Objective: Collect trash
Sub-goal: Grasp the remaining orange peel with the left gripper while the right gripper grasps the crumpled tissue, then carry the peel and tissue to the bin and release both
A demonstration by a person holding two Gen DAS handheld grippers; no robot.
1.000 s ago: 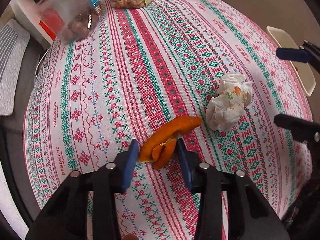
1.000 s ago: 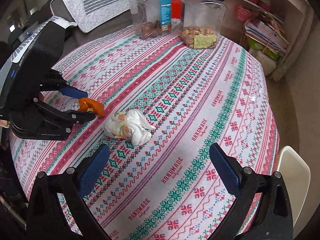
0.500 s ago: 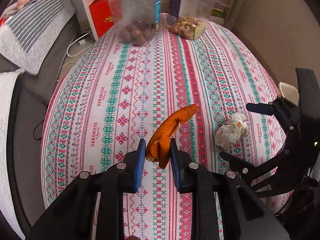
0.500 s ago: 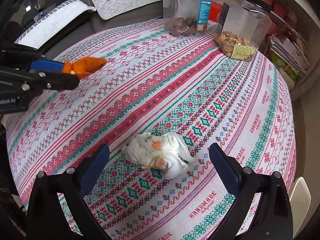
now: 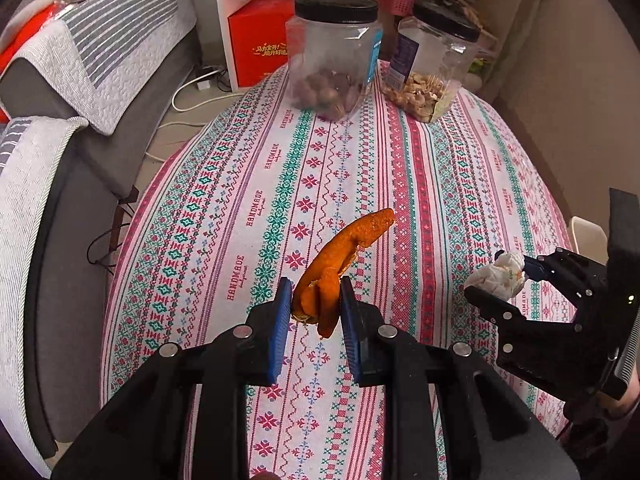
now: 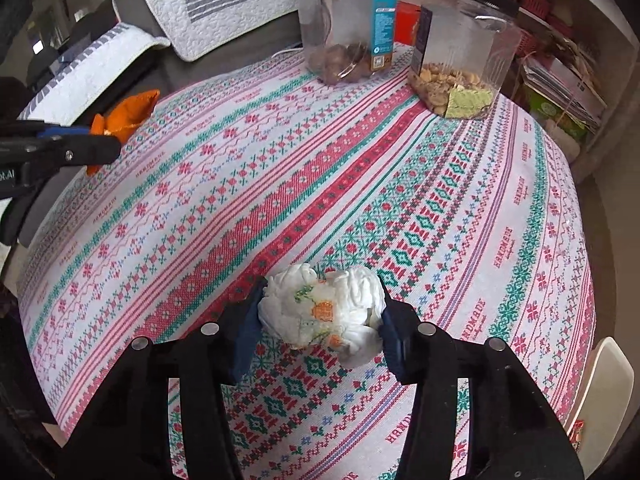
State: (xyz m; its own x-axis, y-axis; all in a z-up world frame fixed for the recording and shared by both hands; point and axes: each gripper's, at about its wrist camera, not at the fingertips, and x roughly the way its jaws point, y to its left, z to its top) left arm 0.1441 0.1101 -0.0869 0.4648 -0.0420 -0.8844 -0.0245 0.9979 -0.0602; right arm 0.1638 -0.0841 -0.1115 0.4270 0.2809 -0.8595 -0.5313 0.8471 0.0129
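Note:
My left gripper (image 5: 313, 302) is shut on an orange peel (image 5: 340, 252) and holds it up above the patterned tablecloth (image 5: 224, 216). The peel and left gripper also show at the left edge of the right wrist view (image 6: 124, 118). My right gripper (image 6: 320, 312) is shut on a crumpled white napkin (image 6: 320, 308) with an orange and green print, low over the cloth. In the left wrist view the napkin (image 5: 500, 276) sits between the right gripper's fingers at the right.
Two clear plastic jars with black lids stand at the table's far end: one with dark nuts (image 5: 334, 52), one with pale nuts (image 5: 430, 68). A grey sofa with quilted covers (image 5: 80, 60) is left of the table. A white tray (image 6: 604, 396) sits past the table's right edge.
My left gripper closed on the peel and lifted it off the cloth. My right gripper moved onto the napkin and closed on it.

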